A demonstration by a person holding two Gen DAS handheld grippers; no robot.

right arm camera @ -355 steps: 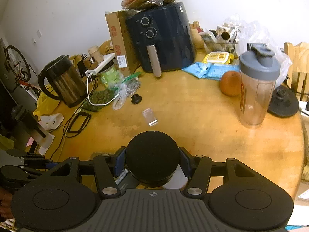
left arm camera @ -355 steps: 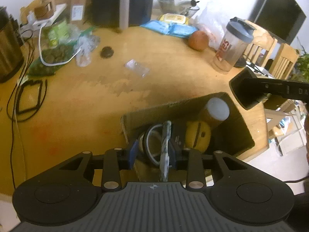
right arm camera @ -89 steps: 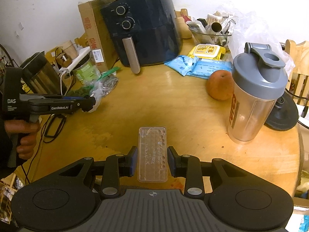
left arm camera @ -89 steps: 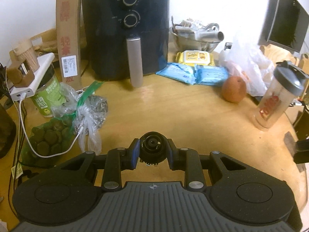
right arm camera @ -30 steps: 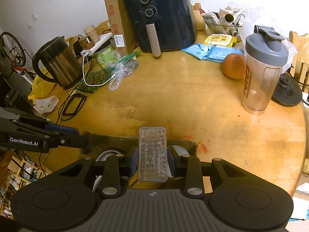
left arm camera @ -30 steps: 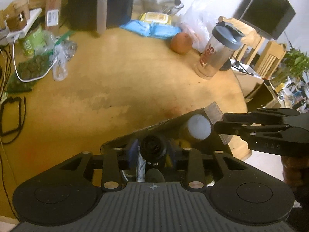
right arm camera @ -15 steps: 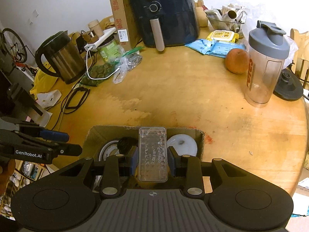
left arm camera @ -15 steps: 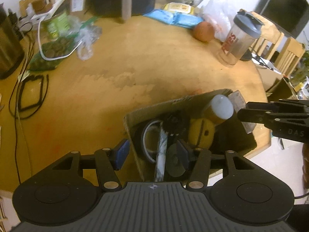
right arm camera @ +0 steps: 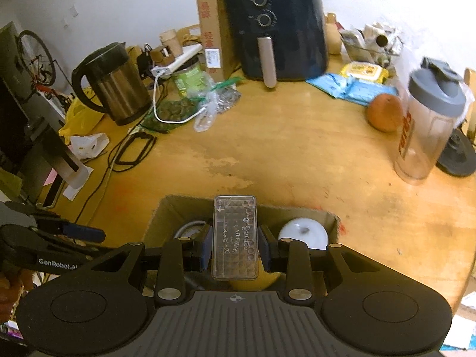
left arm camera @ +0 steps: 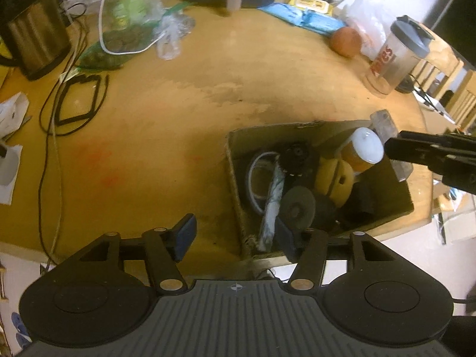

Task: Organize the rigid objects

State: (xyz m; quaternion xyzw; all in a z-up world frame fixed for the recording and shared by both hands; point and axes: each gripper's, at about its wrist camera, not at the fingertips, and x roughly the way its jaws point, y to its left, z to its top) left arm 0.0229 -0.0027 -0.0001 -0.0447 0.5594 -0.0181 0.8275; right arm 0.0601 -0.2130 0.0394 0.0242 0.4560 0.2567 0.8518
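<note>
Box at the table's near edge already holds a black knob, white-capped bottle and yellow piece. Right gripper clamps the clear plastic case above it, drop pending. Left gripper hangs spread and empty. "GenRobot.AI" reads on its handle; case lettering unreadable.

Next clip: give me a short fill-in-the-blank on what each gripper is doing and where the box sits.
1. The right gripper is shut on a clear plastic ____.
2. The left gripper is ____ and holds nothing.
3. The white-lidded jar stands inside the ____ box.
4. The orange fruit lies beside the ____ bottle.

Missing words: case; open; cardboard; shaker
</note>
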